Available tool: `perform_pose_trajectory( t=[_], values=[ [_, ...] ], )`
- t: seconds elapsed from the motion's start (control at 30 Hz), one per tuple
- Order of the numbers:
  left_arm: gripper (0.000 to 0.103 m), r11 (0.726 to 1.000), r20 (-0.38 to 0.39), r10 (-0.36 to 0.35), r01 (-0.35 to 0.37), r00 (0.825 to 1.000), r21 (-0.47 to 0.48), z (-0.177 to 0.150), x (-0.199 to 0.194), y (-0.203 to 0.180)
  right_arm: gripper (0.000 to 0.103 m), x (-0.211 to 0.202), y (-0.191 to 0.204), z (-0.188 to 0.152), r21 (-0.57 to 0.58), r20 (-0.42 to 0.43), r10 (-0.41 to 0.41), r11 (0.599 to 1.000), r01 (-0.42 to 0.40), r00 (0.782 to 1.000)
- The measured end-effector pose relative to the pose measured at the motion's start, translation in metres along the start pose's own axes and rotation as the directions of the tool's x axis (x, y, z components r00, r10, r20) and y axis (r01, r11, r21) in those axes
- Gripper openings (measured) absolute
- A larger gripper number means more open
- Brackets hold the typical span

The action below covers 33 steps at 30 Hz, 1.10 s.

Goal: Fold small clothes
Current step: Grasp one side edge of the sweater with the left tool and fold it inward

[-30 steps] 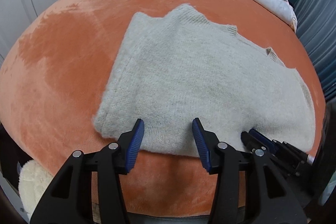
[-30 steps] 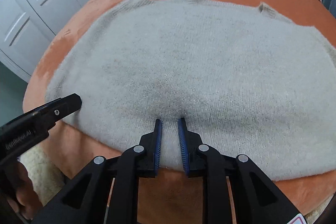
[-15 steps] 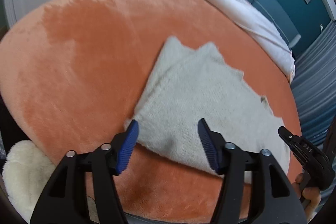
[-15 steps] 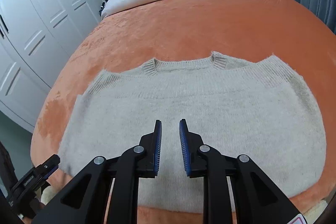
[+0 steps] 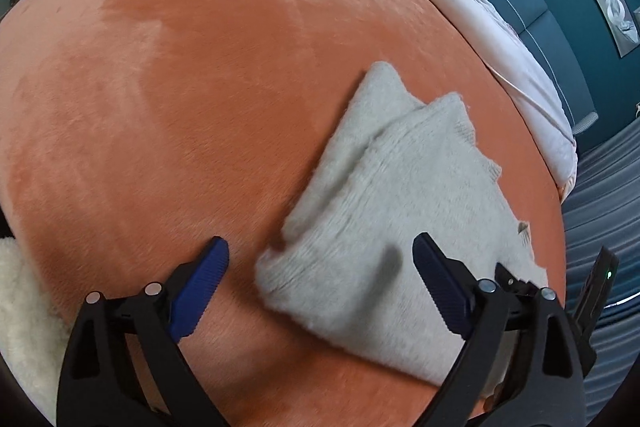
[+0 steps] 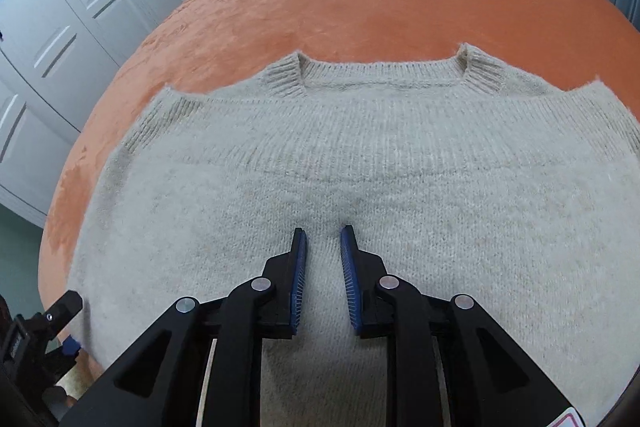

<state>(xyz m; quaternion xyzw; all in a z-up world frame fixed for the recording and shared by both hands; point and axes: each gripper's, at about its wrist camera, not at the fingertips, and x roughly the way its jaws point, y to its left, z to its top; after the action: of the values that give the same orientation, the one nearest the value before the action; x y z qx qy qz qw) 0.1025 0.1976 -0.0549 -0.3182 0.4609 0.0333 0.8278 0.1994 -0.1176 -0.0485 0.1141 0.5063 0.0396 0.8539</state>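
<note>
A pale grey knit sweater [image 6: 360, 167] lies flat on an orange plush blanket [image 5: 200, 87], its ribbed neck on the far side in the right wrist view. My left gripper [image 5: 320, 245] hovers at the sweater's near left corner [image 5: 288, 279]. Its jaws are opening wide, and the corner lies between the blue pads without touching them. My right gripper [image 6: 323, 233] points down at the middle of the sweater, its pads a narrow gap apart with nothing pinched between them. The left gripper's black finger [image 6: 60, 311] shows at the lower left of the right wrist view.
White wardrobe doors [image 6: 60, 27] stand to the left of the bed. A white duvet [image 5: 500, 47] covers the far end, with blue curtains [image 5: 600, 207] on the right. A cream fluffy item [image 5: 20, 307] sits off the blanket's near left edge.
The left jaws have spread much wider, and that gripper has rolled and shifted to the sweater's left corner. The right gripper has moved from the near hem to the sweater's middle.
</note>
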Motion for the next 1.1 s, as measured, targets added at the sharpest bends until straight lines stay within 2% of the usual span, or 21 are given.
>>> perform_pose_trajectory(
  t=[0.03, 0.07, 0.1, 0.17, 0.27, 0.33, 0.4, 0.47, 0.53, 0.6, 0.67, 0.7, 0.77, 0.8, 0.83, 0.87, 0.9, 0.93, 0.97, 1.03, 1.1],
  values=[
    [0.077, 1.0, -0.005, -0.009, 0.009, 1.0, 0.011, 0.003, 0.003, -0.004, 0.019, 0.0, 0.0, 0.0, 0.001, -0.001, 0.003, 1.0, -0.003, 1.0],
    [0.057, 0.999, -0.021, -0.032, 0.033, 0.999, 0.027, 0.006, 0.007, -0.01, 0.019, 0.0, -0.001, -0.001, -0.001, -0.002, 0.008, 1.0, -0.008, 1.0],
    [0.052, 0.999, -0.042, -0.04, 0.042, 0.998, 0.034, 0.008, 0.01, -0.014, 0.019, 0.0, -0.002, -0.001, -0.002, -0.002, 0.014, 1.0, -0.014, 1.0],
    [0.025, 0.996, -0.051, -0.071, 0.073, 0.996, 0.044, 0.013, 0.008, -0.021, 0.019, 0.0, -0.007, -0.002, 0.007, -0.001, 0.039, 0.999, -0.039, 0.999],
    [0.022, 0.977, -0.018, -0.189, 0.19, 0.982, 0.098, 0.021, -0.021, -0.055, 0.018, 0.0, -0.013, -0.001, 0.015, -0.004, 0.072, 0.997, -0.072, 0.997],
    [0.021, 0.952, 0.014, -0.241, 0.234, 0.97, 0.195, 0.018, -0.047, -0.093, 0.018, -0.005, -0.016, -0.001, 0.017, -0.003, 0.093, 0.996, -0.093, 0.996],
    [0.021, 0.906, 0.036, -0.298, 0.27, 0.954, 0.326, 0.005, -0.077, -0.144, 0.018, -0.023, -0.023, 0.0, 0.031, 0.02, 0.109, 0.994, -0.109, 0.994],
    [0.021, 0.843, 0.018, -0.362, 0.319, 0.932, 0.434, -0.015, -0.096, -0.191, 0.023, -0.056, -0.039, -0.005, 0.05, 0.101, 0.116, 0.991, -0.121, 0.988],
    [0.021, 0.763, -0.039, -0.417, 0.374, 0.908, 0.527, -0.046, -0.105, -0.24, 0.027, -0.089, -0.066, -0.016, 0.081, 0.167, 0.118, 0.988, -0.133, 0.979],
    [0.021, 0.704, -0.104, -0.431, 0.406, 0.896, 0.583, -0.081, -0.094, -0.279, 0.032, -0.124, -0.109, -0.037, 0.158, 0.213, 0.096, 0.979, -0.131, 0.972],
    [0.021, 0.659, -0.17, -0.409, 0.419, 0.896, 0.625, -0.116, -0.07, -0.308, 0.033, -0.145, -0.148, -0.06, 0.226, 0.226, 0.057, 0.968, -0.109, 0.972],
    [0.024, 0.639, -0.205, -0.374, 0.411, 0.905, 0.65, -0.137, -0.05, -0.32, 0.034, -0.154, -0.167, -0.074, 0.259, 0.224, 0.025, 0.962, -0.084, 0.974],
    [0.031, 0.639, -0.224, -0.265, 0.345, 0.938, 0.688, -0.173, -0.014, -0.326, 0.035, -0.167, -0.199, -0.097, 0.318, 0.204, -0.02, 0.947, -0.047, 0.979],
    [0.031, 0.653, -0.229, -0.221, 0.318, 0.948, 0.688, -0.184, -0.005, -0.321, 0.035, -0.174, -0.213, -0.109, 0.347, 0.196, -0.03, 0.937, -0.041, 0.98],
    [0.039, 0.671, -0.24, -0.203, 0.313, 0.949, 0.672, -0.193, -0.001, -0.312, 0.035, -0.179, -0.221, -0.117, 0.365, 0.196, -0.03, 0.93, -0.045, 0.98],
    [0.052, 0.674, -0.255, -0.23, 0.343, 0.939, 0.654, -0.198, -0.005, -0.301, 0.038, -0.186, -0.227, -0.124, 0.376, 0.203, -0.026, 0.925, -0.053, 0.979],
    [0.061, 0.67, -0.247, -0.245, 0.348, 0.937, 0.655, -0.201, -0.01, -0.291, 0.044, -0.192, -0.231, -0.13, 0.383, 0.217, -0.025, 0.922, -0.061, 0.976],
    [0.078, 0.671, -0.212, -0.236, 0.317, 0.948, 0.67, -0.203, -0.018, -0.279, 0.048, -0.196, -0.232, -0.133, 0.384, 0.231, -0.021, 0.921, -0.072, 0.973],
    [0.081, 0.669, -0.187, -0.233, 0.297, 0.954, 0.681, -0.201, -0.023, -0.269, 0.054, -0.2, -0.231, -0.136, 0.38, 0.251, -0.002, 0.92, -0.097, 0.968],
    [0.089, 0.64, -0.106, -0.178, 0.197, 0.978, 0.742, -0.199, -0.028, -0.253, 0.058, -0.2, -0.226, -0.131, 0.373, 0.273, 0.064, 0.913, -0.167, 0.96],
    [0.089, 0.6, -0.029, -0.1, 0.083, 0.995, 0.795, -0.191, -0.019, -0.243, 0.067, -0.196, -0.218, -0.121, 0.373, 0.282, 0.147, 0.894, -0.25, 0.948]
  ],
)
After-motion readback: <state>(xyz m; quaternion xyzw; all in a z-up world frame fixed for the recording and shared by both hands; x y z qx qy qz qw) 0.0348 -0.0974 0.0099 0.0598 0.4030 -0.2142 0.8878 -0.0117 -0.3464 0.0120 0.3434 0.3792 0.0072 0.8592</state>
